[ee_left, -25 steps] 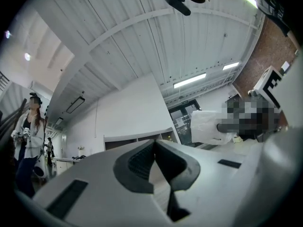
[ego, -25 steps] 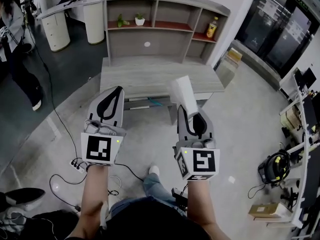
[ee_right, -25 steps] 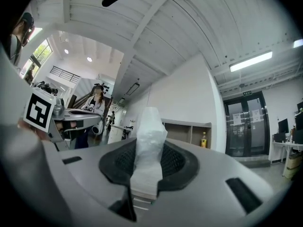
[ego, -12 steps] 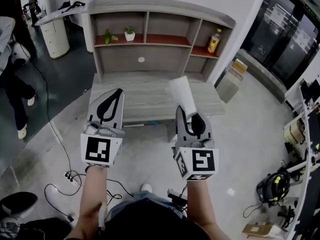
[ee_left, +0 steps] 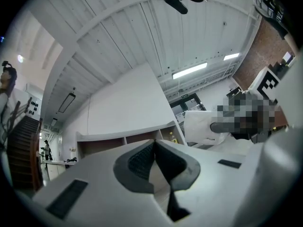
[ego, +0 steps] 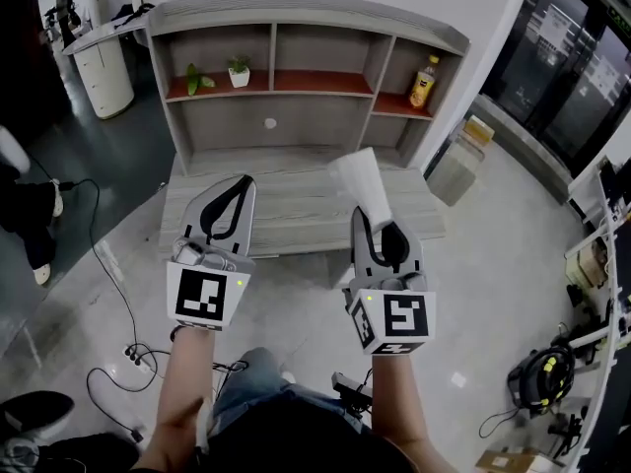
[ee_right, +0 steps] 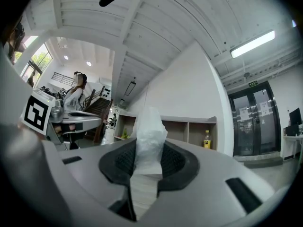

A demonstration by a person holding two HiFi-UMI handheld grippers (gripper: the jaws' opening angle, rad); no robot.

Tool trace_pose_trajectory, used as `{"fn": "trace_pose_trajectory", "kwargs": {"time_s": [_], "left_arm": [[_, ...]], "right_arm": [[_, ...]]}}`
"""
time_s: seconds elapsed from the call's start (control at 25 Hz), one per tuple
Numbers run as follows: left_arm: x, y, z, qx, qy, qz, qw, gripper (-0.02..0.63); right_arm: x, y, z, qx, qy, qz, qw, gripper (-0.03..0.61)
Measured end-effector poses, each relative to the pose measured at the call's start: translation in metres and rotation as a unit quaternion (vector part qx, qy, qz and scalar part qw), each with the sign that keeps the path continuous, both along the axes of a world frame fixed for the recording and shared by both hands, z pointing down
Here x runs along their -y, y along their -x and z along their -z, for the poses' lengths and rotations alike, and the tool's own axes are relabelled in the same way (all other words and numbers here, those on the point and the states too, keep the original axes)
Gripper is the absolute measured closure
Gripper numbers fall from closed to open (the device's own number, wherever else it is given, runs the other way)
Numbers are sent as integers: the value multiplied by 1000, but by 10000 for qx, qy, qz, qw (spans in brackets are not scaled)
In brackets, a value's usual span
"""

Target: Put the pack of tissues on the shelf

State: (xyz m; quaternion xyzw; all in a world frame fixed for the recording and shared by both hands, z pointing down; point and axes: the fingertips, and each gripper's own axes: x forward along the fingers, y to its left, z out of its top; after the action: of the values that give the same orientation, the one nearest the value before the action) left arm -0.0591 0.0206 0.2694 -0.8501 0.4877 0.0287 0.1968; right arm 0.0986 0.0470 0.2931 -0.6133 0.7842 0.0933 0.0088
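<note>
My right gripper [ego: 373, 220] is shut on the white pack of tissues [ego: 360, 181], which sticks up past the jaws toward the shelf; in the right gripper view the pack [ee_right: 148, 141] stands pinched between the dark pads. My left gripper [ego: 229, 197] is held level beside it on the left, jaws together with nothing between them, as the left gripper view [ee_left: 154, 148] shows. The grey shelf unit [ego: 296, 33] with red-brown boards stands ahead against the wall, beyond a low grey table [ego: 291, 197]. Both grippers hover over the table's near edge.
On the shelf boards stand two small plants [ego: 238, 70] at the left and a yellow bottle [ego: 424, 80] in the right compartment. Cables and a power strip [ego: 133, 356] lie on the floor at the left. A person's leg [ego: 35, 227] shows at the far left.
The shelf and table have come nearer and lower in the head view. Both grippers keep their pose, and the right one still holds the tissues.
</note>
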Motion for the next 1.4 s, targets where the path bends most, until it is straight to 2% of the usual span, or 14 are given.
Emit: {"fn": "trace_pose_trajectory", "kwargs": {"time_s": [0.32, 0.68, 1.4], "left_arm": [[45, -11, -4, -75, 66, 6, 9999, 601], [119, -12, 1, -193, 9, 13, 9998, 601], [296, -7, 14, -406, 12, -146, 9991, 601]], "right_arm": [[42, -13, -5, 52, 52, -25, 10000, 468], [110, -22, -3, 36, 40, -114, 9999, 468], [289, -11, 12, -107, 114, -118, 9998, 468]]}}
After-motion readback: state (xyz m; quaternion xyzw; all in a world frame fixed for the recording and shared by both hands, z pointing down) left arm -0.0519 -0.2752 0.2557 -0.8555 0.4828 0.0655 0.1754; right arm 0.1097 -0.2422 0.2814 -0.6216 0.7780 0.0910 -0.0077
